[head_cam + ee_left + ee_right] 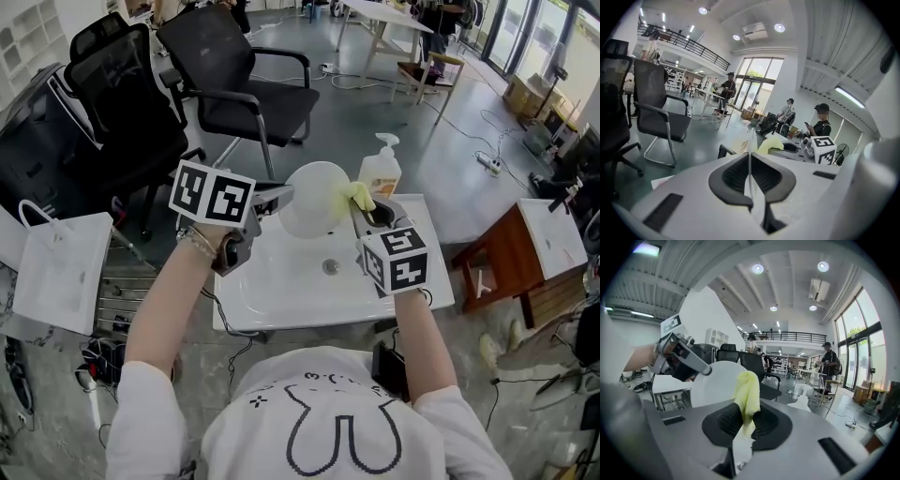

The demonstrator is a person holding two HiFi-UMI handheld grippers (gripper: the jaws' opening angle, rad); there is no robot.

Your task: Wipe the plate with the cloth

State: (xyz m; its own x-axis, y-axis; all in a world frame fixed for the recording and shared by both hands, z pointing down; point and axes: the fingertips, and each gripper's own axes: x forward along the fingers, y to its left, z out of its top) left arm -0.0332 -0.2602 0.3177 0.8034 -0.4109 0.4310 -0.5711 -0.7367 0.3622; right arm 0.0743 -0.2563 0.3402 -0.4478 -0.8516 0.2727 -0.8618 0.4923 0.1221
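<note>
Our left tongs (750, 174) are clamped on the thin rim of the plate (751, 140). It is a smooth, white, round disc held upright on edge, its face turned toward our right tongs (746, 420). Those pinch the cloth (747, 390), which is soft, yellow and bunched. Its length runs up out of the pads, the tip at the plate's right edge. Both hang above the glossy white basin (281, 291), and a pump bottle (380, 171) stands at its far edge.

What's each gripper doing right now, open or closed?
Left gripper: closed on the plate edge.
Right gripper: closed on the cloth.
</note>
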